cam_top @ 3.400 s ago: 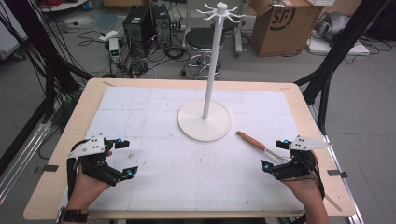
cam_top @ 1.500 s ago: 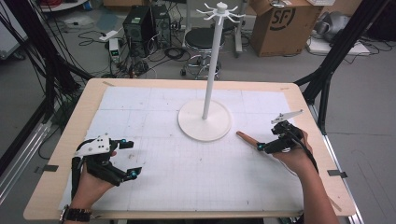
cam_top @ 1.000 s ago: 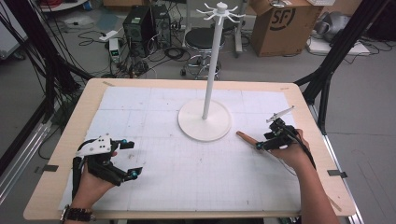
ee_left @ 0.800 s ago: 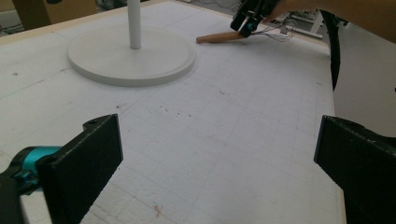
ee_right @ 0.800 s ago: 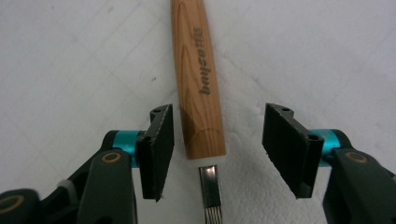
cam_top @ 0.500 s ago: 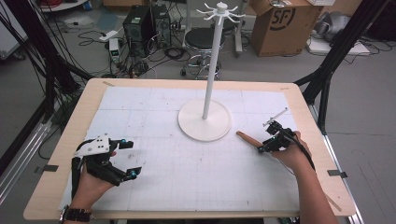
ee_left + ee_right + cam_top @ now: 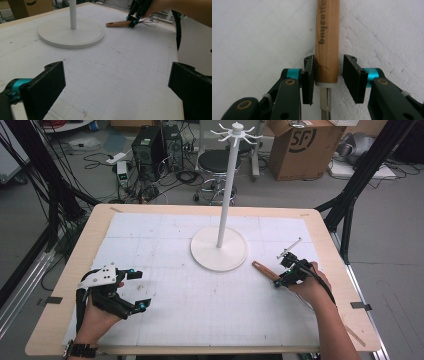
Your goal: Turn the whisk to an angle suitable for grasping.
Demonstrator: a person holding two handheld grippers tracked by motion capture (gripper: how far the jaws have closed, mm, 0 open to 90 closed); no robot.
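Wooden handle [image 7: 327, 40] lies flat on the white mat, betw the right gripper [image 7: 329, 77] jaws: left pad touching or nearly, right pad w/ a gap, not clamped. Tool's metal end cut off below. Left gripper [image 7: 115, 87] wide open, empty, stand base [image 7: 71, 33] ahead of it.

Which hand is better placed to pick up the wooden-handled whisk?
Right. The right hand-held gripper already straddles the whisk's wooden handle, jaws either side, one with a small gap. The left hand-held gripper sits open at the table's near left, far from it.
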